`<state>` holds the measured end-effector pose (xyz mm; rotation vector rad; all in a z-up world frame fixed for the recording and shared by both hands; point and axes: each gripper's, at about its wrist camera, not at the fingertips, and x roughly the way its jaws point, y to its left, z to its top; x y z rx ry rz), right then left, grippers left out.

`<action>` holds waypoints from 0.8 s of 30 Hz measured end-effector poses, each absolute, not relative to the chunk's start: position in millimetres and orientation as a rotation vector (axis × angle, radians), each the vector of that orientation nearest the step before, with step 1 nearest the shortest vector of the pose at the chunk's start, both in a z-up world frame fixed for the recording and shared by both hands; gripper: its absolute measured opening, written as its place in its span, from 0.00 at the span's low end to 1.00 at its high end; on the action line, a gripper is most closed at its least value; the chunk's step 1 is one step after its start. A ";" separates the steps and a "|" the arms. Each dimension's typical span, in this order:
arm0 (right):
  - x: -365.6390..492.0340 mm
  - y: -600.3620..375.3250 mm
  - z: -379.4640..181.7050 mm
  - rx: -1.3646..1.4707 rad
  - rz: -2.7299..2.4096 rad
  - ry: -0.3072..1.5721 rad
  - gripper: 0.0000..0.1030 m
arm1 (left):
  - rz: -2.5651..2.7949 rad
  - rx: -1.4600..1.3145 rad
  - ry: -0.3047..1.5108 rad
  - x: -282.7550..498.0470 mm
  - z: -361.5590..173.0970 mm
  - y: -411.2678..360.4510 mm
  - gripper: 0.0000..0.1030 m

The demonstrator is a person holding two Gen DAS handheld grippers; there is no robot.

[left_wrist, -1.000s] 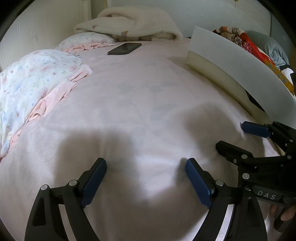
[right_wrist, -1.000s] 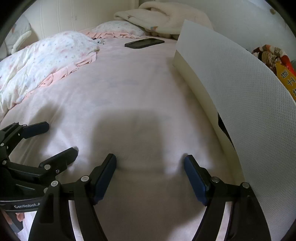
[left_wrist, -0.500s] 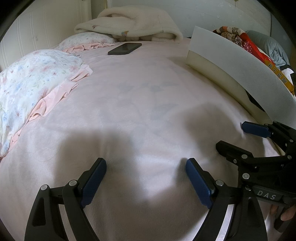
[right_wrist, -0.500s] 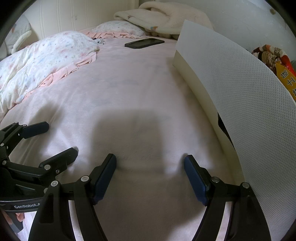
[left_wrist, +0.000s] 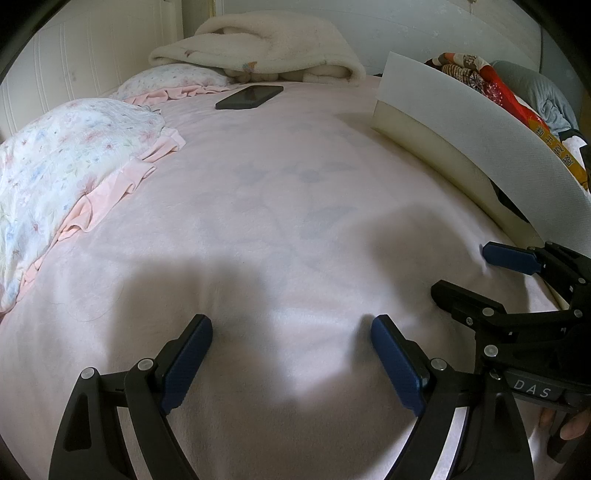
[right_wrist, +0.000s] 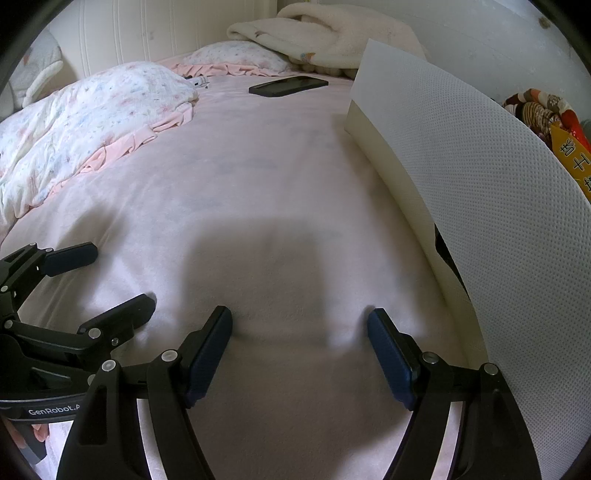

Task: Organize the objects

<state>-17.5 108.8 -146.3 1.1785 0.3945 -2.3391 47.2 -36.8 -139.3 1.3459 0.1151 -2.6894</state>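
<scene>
Both grippers rest low over a pink bed sheet (left_wrist: 280,192), side by side. My left gripper (left_wrist: 291,332) is open with nothing between its blue pads. My right gripper (right_wrist: 299,325) is open too, with only sheet between its fingers; it also shows at the right edge of the left wrist view (left_wrist: 469,273). A black phone (left_wrist: 249,96) lies flat far up the bed, also seen in the right wrist view (right_wrist: 288,85). A white fabric storage box (left_wrist: 461,140) stands along the right side, its wall (right_wrist: 480,192) close beside my right gripper. Colourful folded items (left_wrist: 480,74) sit inside it.
A floral quilt with a pink frill (left_wrist: 62,162) lies along the left. A floral pillow (left_wrist: 173,75) and a cream folded blanket (left_wrist: 266,44) lie at the head of the bed. A white panelled wall (right_wrist: 147,33) runs behind.
</scene>
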 end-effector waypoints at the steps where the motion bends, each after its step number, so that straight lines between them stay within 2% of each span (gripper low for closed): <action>1: -17.4 109.2 -146.2 1.179 -2.339 0.394 0.73 | -2.689 1.346 0.115 47.2 -139.4 -37.0 0.85; 24: -17.8 106.8 -148.2 1.178 -2.339 0.394 0.73 | -2.690 1.346 0.114 47.4 -139.2 -37.7 0.85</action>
